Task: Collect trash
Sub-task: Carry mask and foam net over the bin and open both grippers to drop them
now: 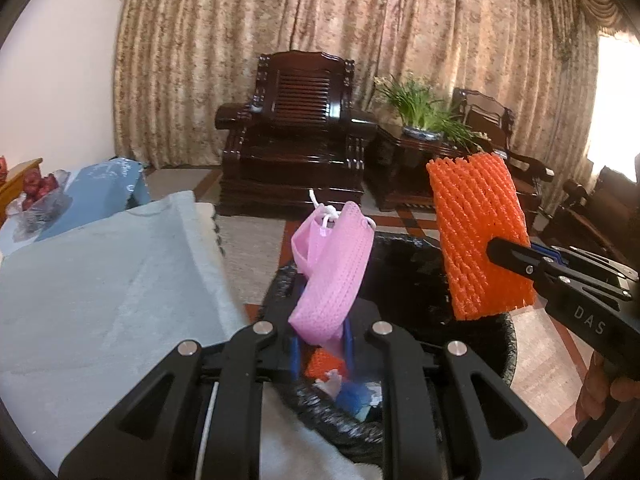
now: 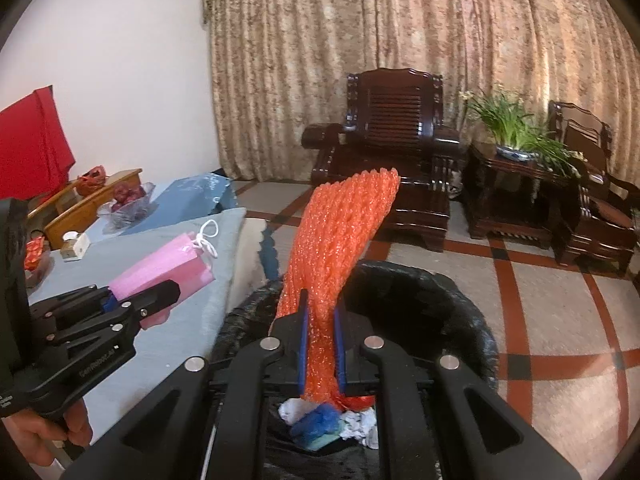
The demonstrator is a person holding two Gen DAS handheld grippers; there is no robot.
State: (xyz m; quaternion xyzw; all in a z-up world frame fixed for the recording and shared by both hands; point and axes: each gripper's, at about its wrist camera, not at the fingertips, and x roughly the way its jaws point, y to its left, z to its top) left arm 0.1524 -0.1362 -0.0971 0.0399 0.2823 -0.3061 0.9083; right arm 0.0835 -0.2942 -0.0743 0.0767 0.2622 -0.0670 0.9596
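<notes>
Nearest, the left gripper (image 1: 320, 344) has its fingers clamped on a pink face mask (image 1: 334, 272), and the right gripper (image 2: 322, 340) has its fingers clamped on an orange foam net (image 2: 340, 248); both are held above the black-lined bin (image 2: 460, 300), with crumpled trash (image 2: 320, 420) inside, beside the table (image 1: 100, 280); beyond stands a dark wooden armchair (image 1: 296, 132)

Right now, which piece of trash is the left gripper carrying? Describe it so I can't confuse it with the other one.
Start at the black-lined trash bin beside the light blue table cover. Over its near rim, the left gripper is shut on a folded pink face mask with white ear loops. The orange foam net in the right gripper is ribbed mesh, without loops.
</notes>
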